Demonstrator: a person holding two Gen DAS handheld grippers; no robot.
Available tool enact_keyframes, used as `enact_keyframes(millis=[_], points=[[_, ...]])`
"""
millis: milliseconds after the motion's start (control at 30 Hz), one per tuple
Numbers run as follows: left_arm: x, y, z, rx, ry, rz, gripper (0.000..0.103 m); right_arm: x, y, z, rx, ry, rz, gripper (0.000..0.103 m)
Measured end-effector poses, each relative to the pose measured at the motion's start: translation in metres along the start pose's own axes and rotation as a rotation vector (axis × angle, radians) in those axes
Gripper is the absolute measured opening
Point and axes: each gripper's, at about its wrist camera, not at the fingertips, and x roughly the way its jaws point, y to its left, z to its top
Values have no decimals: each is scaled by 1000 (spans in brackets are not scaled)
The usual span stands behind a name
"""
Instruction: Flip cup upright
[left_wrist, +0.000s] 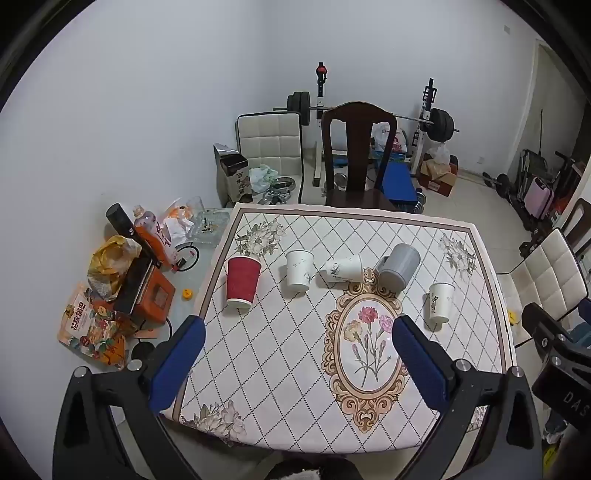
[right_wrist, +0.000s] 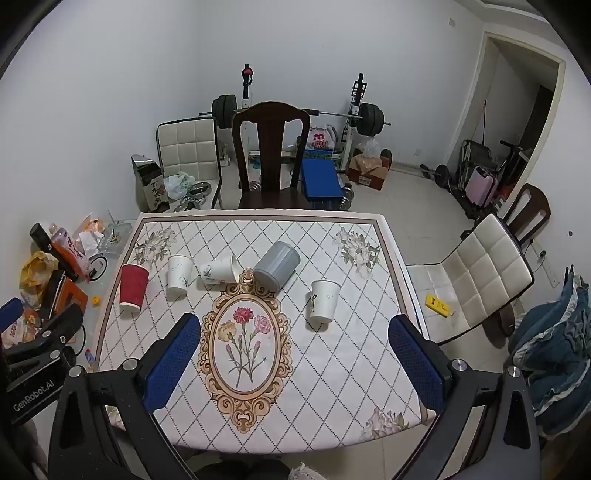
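Observation:
Several cups stand in a row across the patterned tablecloth (left_wrist: 280, 369). A red paper cup (left_wrist: 242, 281) (right_wrist: 133, 288) and two white paper cups (left_wrist: 299, 271) (left_wrist: 440, 303) stand upright. A third white paper cup (left_wrist: 343, 268) (right_wrist: 218, 271) lies on its side. A grey mug (left_wrist: 399, 266) (right_wrist: 277, 266) lies tilted on its side. My left gripper (left_wrist: 297, 354) is open and empty above the near table edge. My right gripper (right_wrist: 295, 350) is open and empty, also near the front edge, well short of the cups.
A dark wooden chair (left_wrist: 354, 155) stands at the far table edge. A white padded chair (right_wrist: 476, 273) stands to the right. Snack bags, bottles and boxes (left_wrist: 122, 280) clutter the floor at left. A barbell rack (left_wrist: 373, 110) is by the back wall.

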Motion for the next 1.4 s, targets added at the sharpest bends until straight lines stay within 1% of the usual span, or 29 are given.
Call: enact_keyframes(millis=[67, 100, 267, 300, 433, 467, 500, 1400], points=[[0, 0, 0, -1, -3, 0, 103, -1, 1, 0, -2, -3, -2, 103], [0, 1, 0, -2, -4, 0, 103, -1, -1, 0, 8, 6, 15, 103], [2, 4, -1, -11, -2, -3, 103, -1, -1, 0, 9, 3, 5, 103], [0, 0, 0, 4, -4, 3, 103, 0, 0, 0, 8, 6, 3, 103], [-1, 0, -1, 3, -4, -1, 103, 0, 1, 0, 3, 4, 2, 103], [-6, 0, 8, 2, -1, -2, 103, 0, 1, 0, 3, 4, 2, 103], [-7, 0, 9, 1, 0, -3, 103, 0, 1, 0, 2, 4, 1, 103], [-7, 0, 7, 4, -3, 0, 103, 5, 0, 4, 5, 4, 0, 103]])
